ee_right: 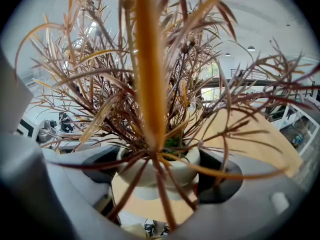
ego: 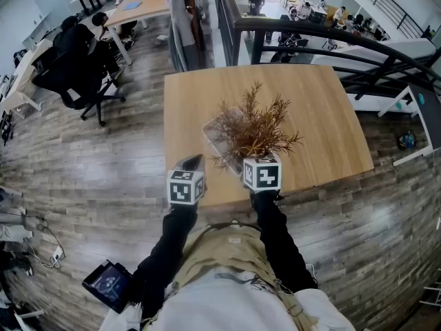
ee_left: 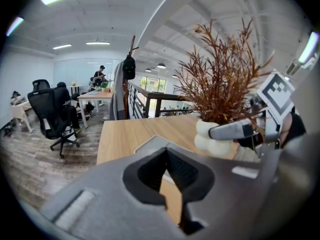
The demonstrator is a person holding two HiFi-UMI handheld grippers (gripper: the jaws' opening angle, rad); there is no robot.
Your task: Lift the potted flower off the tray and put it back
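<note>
Open-plan office: rows of desks (ego: 141, 9), black swivel chairs (ego: 72, 78), seated people (ego: 303, 10) at workstations, railing (ego: 324, 36), wood-plank floor (ego: 103, 164).

Head view: camera high on the person, facing steeply down on the wooden table (ego: 324, 116). The left gripper (ego: 193, 163) and right gripper (ego: 256, 158) sit at the table's near edge, low in frame. Left gripper view: low, by the table's near left corner, facing across the top towards the open office, with the potted flower (ee_left: 220, 79) near, at right. Right gripper view: hard up against the potted flower, fronds filling the frame. Shared: table and potted flower in all three; black office chair (ee_left: 47, 109) in head and left gripper views.
</note>
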